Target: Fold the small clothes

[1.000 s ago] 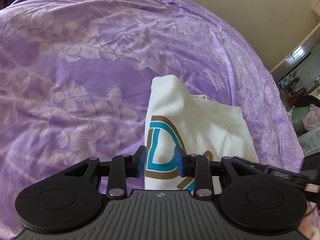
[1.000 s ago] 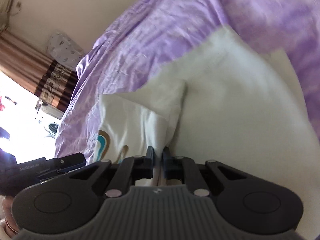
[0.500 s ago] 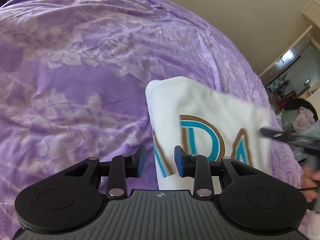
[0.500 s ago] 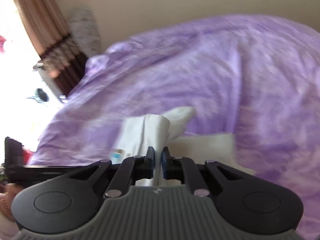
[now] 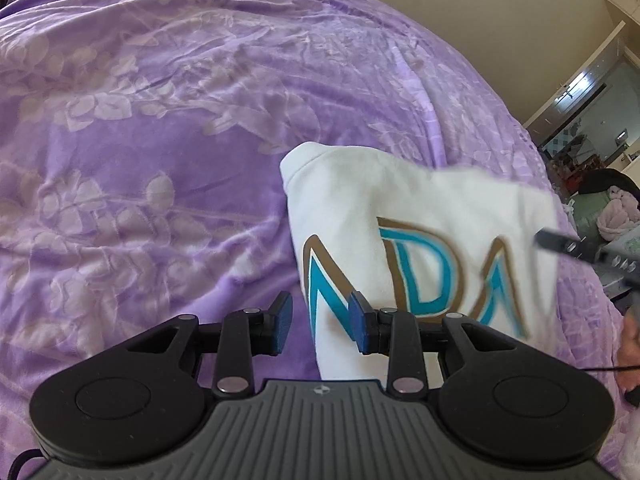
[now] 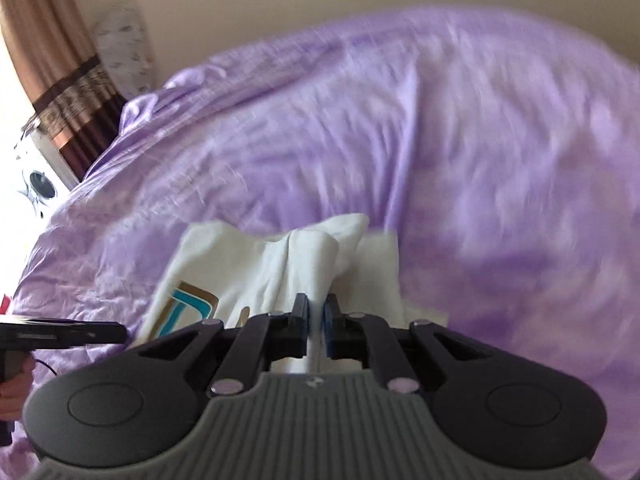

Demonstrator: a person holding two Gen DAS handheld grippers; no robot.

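A small white shirt [image 5: 420, 216] with teal and gold letters lies on the purple bedspread [image 5: 160, 140]. My left gripper [image 5: 320, 322] is open and empty, just over the shirt's near left edge. My right gripper [image 6: 316, 326] is shut on a bunched fold of the white shirt [image 6: 296, 264] and holds it lifted off the bed. The right gripper's side shows in the left wrist view [image 5: 584, 254] at the shirt's right edge. The left gripper's side shows in the right wrist view [image 6: 60, 334].
The purple bedspread [image 6: 440, 140] fills both views. A brown curtain [image 6: 60, 76] and a bright window stand at the bed's far left. A doorway and cluttered room [image 5: 592, 148] lie past the bed's right edge.
My right gripper has pulled the held fold rightward and up, spreading the shirt so more letters show. The left gripper has stayed open over the shirt's left edge.
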